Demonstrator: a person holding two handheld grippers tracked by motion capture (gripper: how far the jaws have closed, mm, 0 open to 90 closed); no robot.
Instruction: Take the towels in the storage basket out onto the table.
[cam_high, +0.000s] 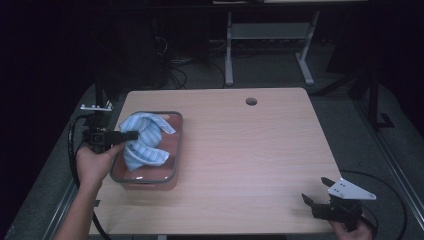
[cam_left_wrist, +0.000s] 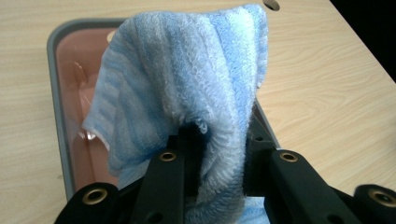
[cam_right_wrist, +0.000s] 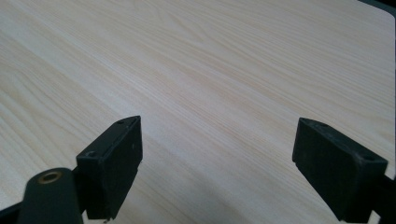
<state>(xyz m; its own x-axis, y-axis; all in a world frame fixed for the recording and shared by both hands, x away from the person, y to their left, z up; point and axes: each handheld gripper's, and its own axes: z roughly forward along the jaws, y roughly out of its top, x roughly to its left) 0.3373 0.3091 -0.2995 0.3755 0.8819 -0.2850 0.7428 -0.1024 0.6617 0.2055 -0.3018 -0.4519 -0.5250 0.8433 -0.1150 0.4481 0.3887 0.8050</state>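
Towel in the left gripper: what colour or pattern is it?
The towel is light blue with paler whitish stripes, clearest in the left gripper view.

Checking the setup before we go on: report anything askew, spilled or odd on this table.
Nothing spilled or damaged. The blue towel sits bunched and twisted in the grey-rimmed container, one fold pinched in the left claw. The right claw hangs open above bare table.

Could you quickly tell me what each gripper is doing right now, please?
Left gripper: shut on the blue towel.
Right gripper: open, holding nothing.
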